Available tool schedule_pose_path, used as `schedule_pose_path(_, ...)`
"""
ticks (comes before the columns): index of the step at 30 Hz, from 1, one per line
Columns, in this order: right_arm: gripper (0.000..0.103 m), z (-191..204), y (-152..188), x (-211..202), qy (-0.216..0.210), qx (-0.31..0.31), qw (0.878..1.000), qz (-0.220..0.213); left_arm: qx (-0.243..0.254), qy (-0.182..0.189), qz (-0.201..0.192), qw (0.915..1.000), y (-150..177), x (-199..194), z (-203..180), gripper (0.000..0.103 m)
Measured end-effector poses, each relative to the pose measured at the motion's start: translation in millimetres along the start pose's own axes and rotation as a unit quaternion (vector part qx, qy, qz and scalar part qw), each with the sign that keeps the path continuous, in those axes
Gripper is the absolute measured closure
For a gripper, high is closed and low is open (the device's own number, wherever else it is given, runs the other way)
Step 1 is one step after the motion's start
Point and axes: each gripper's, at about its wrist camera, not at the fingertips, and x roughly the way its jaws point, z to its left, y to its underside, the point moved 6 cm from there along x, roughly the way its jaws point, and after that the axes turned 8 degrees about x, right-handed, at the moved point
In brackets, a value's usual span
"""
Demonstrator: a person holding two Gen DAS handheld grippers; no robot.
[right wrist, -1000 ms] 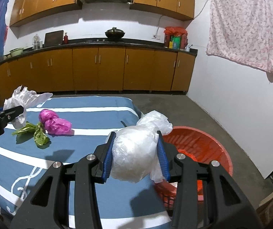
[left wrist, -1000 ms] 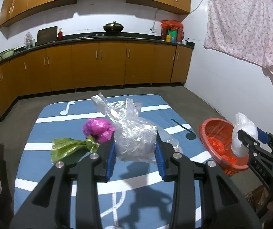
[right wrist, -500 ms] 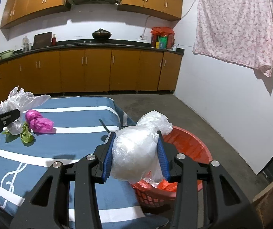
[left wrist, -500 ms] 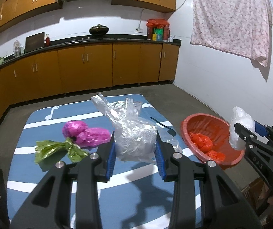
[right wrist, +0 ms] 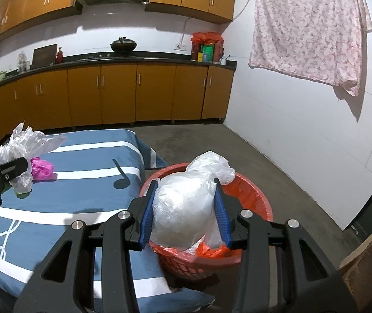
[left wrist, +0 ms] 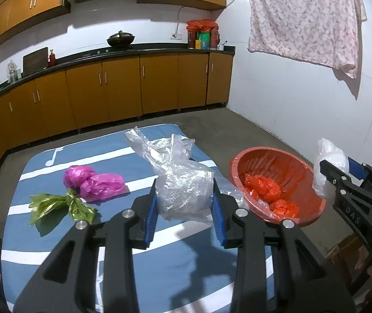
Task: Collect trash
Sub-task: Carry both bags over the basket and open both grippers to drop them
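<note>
Both tools have drifted toward the red basket (right wrist: 253, 198). Left tool (left wrist: 184, 204) grips a clear bubble-wrap bag (left wrist: 183, 182) over the blue striped bench (left wrist: 55, 234); right tool (right wrist: 184, 217) clamps a white plastic bag (right wrist: 183, 208) above the basket

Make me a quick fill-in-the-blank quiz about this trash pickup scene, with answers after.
1. The left gripper is clamped on a clear ____ bag.
2. The right gripper holds its white bag over the ____ basket.
3. Beside the green bag on the blue cloth lies a ____ bag.

Answers: plastic; red; pink
</note>
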Motion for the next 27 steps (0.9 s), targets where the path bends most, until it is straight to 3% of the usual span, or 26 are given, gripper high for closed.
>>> schedule_pose_path(12, 0.061, -20.3, 3.0, 16.1, 0.010, 0.023, 1.000, 0.014, 0.019, 0.016, 0.017, 0.9995, -3.6, 30.3, -29.1, 0.067)
schedule_pose_path(27, 0.061, -67.1, -16.9, 55.5, 0.017, 0.078, 0.997, 0.018, 0.039, 0.098, 0.025, 0.9941, -28.0, 94.0, -101.0, 0.066)
